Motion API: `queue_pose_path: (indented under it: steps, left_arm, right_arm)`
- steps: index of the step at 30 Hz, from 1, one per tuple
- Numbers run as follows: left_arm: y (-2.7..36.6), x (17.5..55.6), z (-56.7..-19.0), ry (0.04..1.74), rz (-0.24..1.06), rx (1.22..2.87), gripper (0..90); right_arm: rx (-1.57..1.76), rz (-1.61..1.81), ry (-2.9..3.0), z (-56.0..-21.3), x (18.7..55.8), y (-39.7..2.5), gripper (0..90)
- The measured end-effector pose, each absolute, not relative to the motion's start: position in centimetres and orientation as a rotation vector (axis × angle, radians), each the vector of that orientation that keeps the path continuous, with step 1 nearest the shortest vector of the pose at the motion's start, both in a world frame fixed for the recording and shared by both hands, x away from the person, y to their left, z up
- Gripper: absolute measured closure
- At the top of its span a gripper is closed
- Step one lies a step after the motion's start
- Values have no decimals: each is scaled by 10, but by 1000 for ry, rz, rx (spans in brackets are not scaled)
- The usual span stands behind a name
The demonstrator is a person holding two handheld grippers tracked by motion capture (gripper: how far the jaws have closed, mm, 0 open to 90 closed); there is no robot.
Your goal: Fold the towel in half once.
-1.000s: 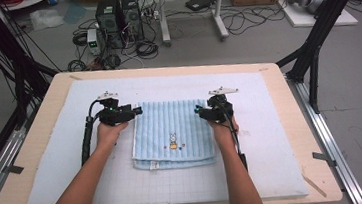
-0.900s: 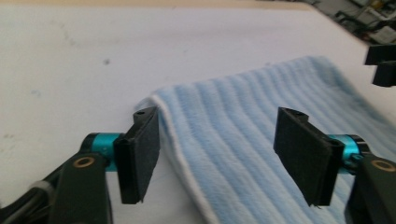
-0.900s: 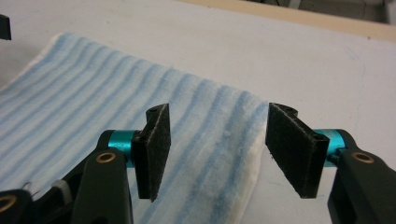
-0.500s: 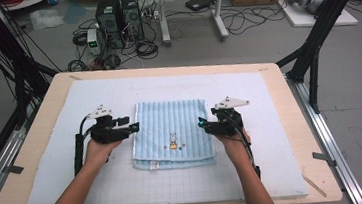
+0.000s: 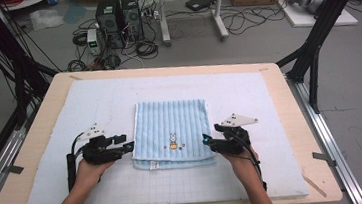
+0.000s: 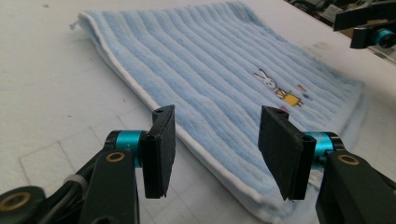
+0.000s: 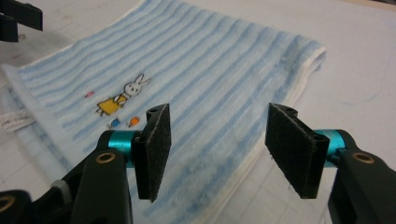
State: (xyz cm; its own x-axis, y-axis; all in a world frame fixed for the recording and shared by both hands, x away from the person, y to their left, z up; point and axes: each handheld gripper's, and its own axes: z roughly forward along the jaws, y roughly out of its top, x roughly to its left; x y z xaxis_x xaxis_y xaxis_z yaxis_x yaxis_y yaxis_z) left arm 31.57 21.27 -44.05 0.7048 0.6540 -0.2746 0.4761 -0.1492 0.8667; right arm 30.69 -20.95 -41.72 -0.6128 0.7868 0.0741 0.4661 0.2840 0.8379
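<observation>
A folded light-blue striped towel (image 5: 171,128) with a small rabbit picture (image 5: 173,141) lies flat at the middle of the white mat (image 5: 249,100). My left gripper (image 5: 129,146) is open at the towel's near left edge, its jaws spread over the white hem (image 6: 210,161). The right gripper (image 5: 205,140) is open at the near right edge, jaws apart above the towel's side (image 7: 219,154). Neither holds the cloth. The rabbit (image 6: 275,86) shows in the left gripper view, and the rabbit (image 7: 126,93) also in the right gripper view.
The mat covers a wooden table (image 5: 44,110). Black frame legs (image 5: 314,49) stand at both sides. Computer boxes (image 5: 117,12) and cables lie on the floor beyond the far edge. A label tag (image 7: 14,122) pokes from the towel's near side.
Both grippers have drawn back toward the person along the towel's sides, from its far part to its near corners. The towel lies the same.
</observation>
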Motion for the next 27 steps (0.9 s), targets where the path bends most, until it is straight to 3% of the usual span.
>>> queue_pose_path:
  steps: [15, 27]
  left_arm:
    - [204, 294, -450, 814, 180, 1856, 523]
    - [188, 291, -450, 801, 255, 1990, 687]
  right_arm:
    - [1090, 1161, 2330, -429, 279, -219, 521]
    - [1028, 1094, 2436, -436, 275, -210, 621]
